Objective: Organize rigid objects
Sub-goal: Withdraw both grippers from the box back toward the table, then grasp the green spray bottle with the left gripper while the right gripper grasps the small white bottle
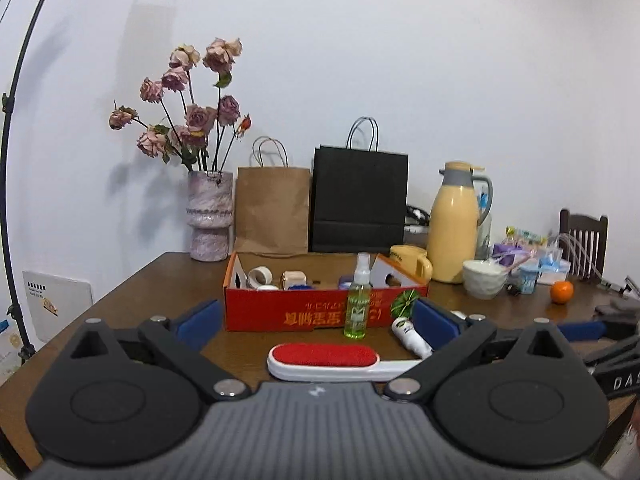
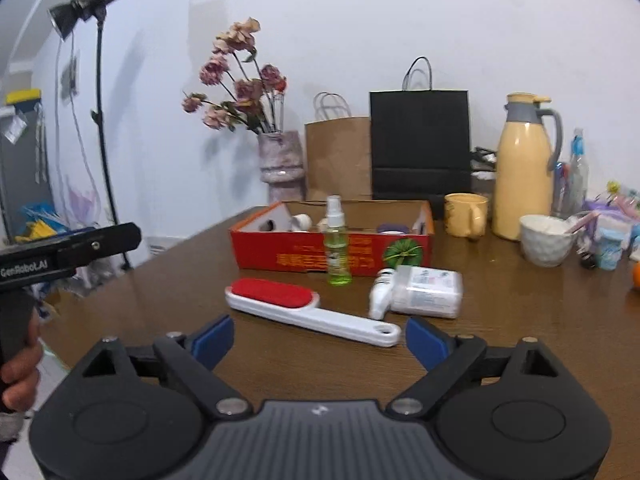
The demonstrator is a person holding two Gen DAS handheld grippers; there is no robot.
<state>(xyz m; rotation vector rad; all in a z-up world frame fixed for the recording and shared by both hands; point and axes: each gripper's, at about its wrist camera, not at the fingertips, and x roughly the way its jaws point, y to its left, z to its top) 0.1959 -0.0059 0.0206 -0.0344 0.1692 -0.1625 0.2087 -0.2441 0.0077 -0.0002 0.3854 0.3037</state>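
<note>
A red cardboard box (image 1: 280, 314) (image 2: 288, 254) holding tape rolls and small items stands mid-table. In front of it stands a green spray bottle (image 1: 357, 308) (image 2: 338, 256). A white lint brush with a red pad (image 1: 324, 360) (image 2: 304, 308) lies nearer me. A small white bottle (image 1: 410, 336) (image 2: 380, 296) lies beside a white labelled container (image 2: 428, 292). My left gripper (image 1: 316, 322) is open, just short of the brush. My right gripper (image 2: 320, 342) is open, with the brush handle just beyond its blue pads. Neither holds anything.
At the back stand a vase of dried roses (image 1: 211, 216), a brown paper bag (image 1: 272, 208), a black bag (image 1: 358, 200) and a yellow thermos (image 1: 454, 224). A yellow mug (image 2: 466, 216), white bowl (image 2: 546, 240), orange (image 1: 561, 292) and clutter fill the right. A hand (image 2: 16, 376) holds the left gripper.
</note>
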